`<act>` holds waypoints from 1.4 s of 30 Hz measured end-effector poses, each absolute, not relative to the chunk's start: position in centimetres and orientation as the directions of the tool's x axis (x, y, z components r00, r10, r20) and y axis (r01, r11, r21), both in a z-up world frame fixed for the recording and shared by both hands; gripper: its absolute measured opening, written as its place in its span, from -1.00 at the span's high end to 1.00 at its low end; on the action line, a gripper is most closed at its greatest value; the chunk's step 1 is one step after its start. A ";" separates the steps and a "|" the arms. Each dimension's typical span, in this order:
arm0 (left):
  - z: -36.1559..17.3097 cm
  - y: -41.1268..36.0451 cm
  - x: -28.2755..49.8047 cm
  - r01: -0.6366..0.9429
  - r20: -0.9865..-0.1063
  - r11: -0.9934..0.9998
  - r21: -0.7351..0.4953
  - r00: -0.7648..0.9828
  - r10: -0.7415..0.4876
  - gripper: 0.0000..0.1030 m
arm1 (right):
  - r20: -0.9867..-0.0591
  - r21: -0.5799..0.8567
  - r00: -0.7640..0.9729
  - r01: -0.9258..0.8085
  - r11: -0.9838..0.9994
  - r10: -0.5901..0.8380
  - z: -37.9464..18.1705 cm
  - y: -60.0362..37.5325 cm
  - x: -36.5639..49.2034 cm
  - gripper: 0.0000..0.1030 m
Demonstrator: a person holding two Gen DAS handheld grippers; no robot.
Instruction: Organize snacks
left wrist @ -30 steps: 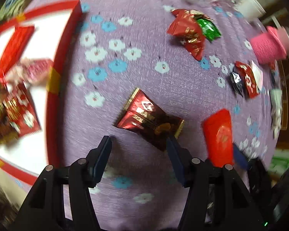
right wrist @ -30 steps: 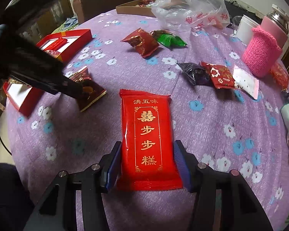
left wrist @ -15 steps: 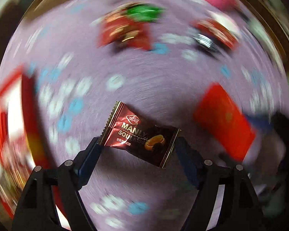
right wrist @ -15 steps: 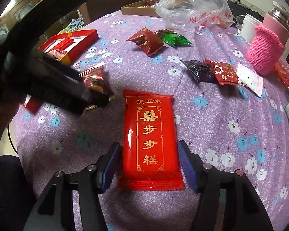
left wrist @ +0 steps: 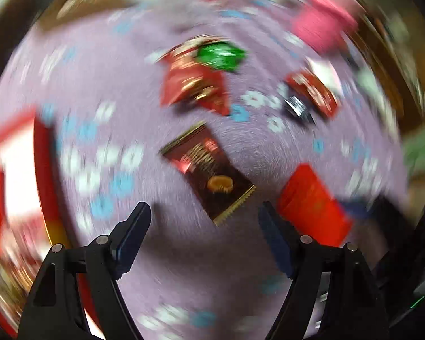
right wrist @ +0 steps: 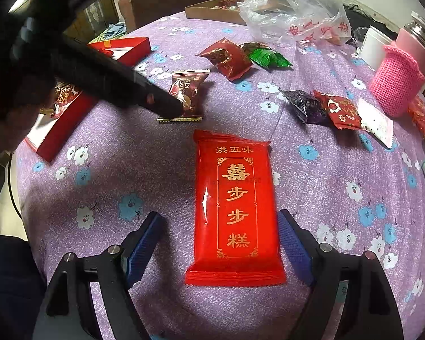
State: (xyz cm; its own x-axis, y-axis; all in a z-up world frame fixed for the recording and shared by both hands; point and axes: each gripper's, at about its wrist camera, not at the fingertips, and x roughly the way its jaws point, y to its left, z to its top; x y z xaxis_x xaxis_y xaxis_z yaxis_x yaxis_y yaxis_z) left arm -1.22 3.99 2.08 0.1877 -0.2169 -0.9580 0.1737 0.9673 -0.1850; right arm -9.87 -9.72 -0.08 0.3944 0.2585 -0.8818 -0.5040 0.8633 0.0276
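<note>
On the purple flowered surface [right wrist: 161, 187] lie many snacks. The task is to put them in order, and the red box [right wrist: 62, 133] at the far left already has some packets in it.

The left hand-held gripper [left wrist: 204, 226] is spread wide, with nothing between its fingers. The dark brown snack packet [left wrist: 209, 172] lies just beyond its tips. The left view is very blurred, so it is hard to say if a finger touches the packet. In the right view one black finger seems to press on the packet's near left corner.

The right hand-held gripper [right wrist: 218, 240] is also spread wide. The long red cake packet [right wrist: 235, 206] lies flat between its two fingers, but they are not squeezing it.

The step in hand looks like picking up these two packets. Next, each gripper likely needs to line up with its packet and squeeze its sides. Then both packets can go left to the red box.

More snacks wait farther away: a red bag [right wrist: 226, 58], a green one [right wrist: 266, 58] touching it, and a dark purple one [right wrist: 306, 106] at the right.
</note>
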 end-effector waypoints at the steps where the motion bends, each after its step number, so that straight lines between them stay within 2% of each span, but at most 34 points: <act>1: 2.1 4.5 -1.2 0.117 -0.957 0.972 -0.202 0.188 -0.221 -0.52 | -0.882 0.028 0.393 -0.506 0.862 0.260 -0.1 -9.7 -9.9 -0.66; 3: 1.7 5.0 -0.7 -0.009 -0.967 0.985 -0.173 0.189 -0.168 -0.52 | -0.882 0.030 0.390 -0.511 0.859 0.263 -0.1 -9.7 -9.8 -0.70; 6: 0.8 4.6 0.3 -0.109 -0.979 0.987 -0.120 0.178 -0.100 -0.52 | -0.883 0.029 0.387 -0.520 0.854 0.265 -0.2 -9.5 -9.8 -0.72; 9: 0.4 3.0 1.9 -0.135 -0.979 0.987 -0.086 0.197 -0.058 -0.60 | -0.884 0.033 0.382 -0.524 0.851 0.269 -0.2 -9.6 -9.8 -0.67; 12: -0.1 1.0 3.2 -0.115 -0.979 0.993 -0.020 0.205 0.004 -0.59 | -0.879 0.063 0.386 -0.487 0.871 0.279 0.4 -10.3 -9.1 -0.47; 16: -0.4 0.6 3.4 -0.075 -0.974 0.997 0.003 0.227 0.020 -0.58 | -0.889 0.049 0.378 -0.483 0.874 0.259 0.2 -10.2 -7.9 -0.51; 18: -0.1 0.5 4.5 -0.064 -0.972 0.998 0.007 0.234 0.022 -0.46 | -0.894 0.007 0.385 -0.499 0.866 0.229 0.2 -9.5 -7.8 -0.44; 20: 0.9 0.8 4.7 -0.044 -0.967 0.999 0.007 0.254 0.018 -0.03 | -0.889 -0.005 0.395 -0.511 0.859 0.230 0.5 -9.1 -7.9 0.01; 22: 1.2 1.1 5.2 -0.018 -0.963 1.000 0.006 0.269 0.011 0.18 | -0.893 -0.013 0.389 -0.528 0.849 0.228 0.6 -8.7 -8.0 0.01; 28: 1.3 1.5 4.7 0.088 -0.956 0.996 -0.017 0.289 -0.042 0.23 | -0.889 0.050 0.373 -0.501 0.864 0.268 0.6 -8.6 -8.3 0.02; 37: 2.1 5.3 0.7 0.118 -0.957 0.988 -0.097 0.261 -0.125 0.23 | -0.869 0.189 0.358 -0.398 0.898 0.342 1.3 -10.0 -7.4 0.02; 42: 4.5 6.4 -2.7 0.153 -0.946 0.985 -0.079 0.300 -0.123 0.23 | -0.844 0.253 0.365 -0.376 0.891 0.393 2.0 -9.1 -6.2 0.02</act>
State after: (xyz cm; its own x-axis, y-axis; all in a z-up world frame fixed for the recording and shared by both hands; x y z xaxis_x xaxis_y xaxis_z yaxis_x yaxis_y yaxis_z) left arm -2.65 6.44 4.48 0.3005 -0.1228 -0.9459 0.1526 0.9851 -0.0795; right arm -6.22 -9.12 2.00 0.3652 0.3935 -0.8437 -0.3763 0.8913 0.2528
